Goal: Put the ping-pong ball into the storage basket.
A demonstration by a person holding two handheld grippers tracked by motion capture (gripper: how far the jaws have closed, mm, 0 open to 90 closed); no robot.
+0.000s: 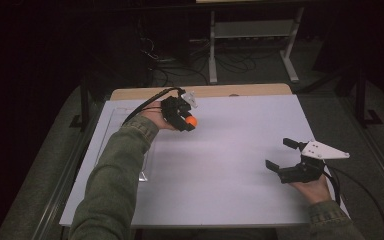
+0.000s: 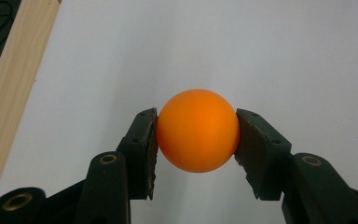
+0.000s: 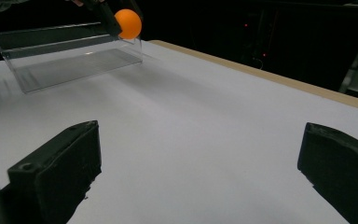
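Note:
An orange ball (image 2: 198, 130) is clamped between the two black pads (image 2: 144, 149) of my left gripper (image 1: 190, 122), which is shut on it and held above the white table near its far left. The ball (image 1: 192, 120) shows at the gripper's tip in the high view, and the ball (image 3: 127, 23) hangs over the clear box in the right gripper view. My right gripper (image 1: 282, 154) rests low near the table's right side, its jaws wide open with nothing between them. A person's sleeved left arm (image 1: 115, 175) reaches across from the bottom.
A clear plastic box (image 3: 70, 56) lies on the white table sheet (image 1: 220, 165) at its left side, seen faintly in the high view as the clear box (image 1: 125, 145). A wooden table edge (image 1: 205, 91) runs along the far side. Beyond it stand a metal frame (image 1: 252, 40) and cables on the dark floor.

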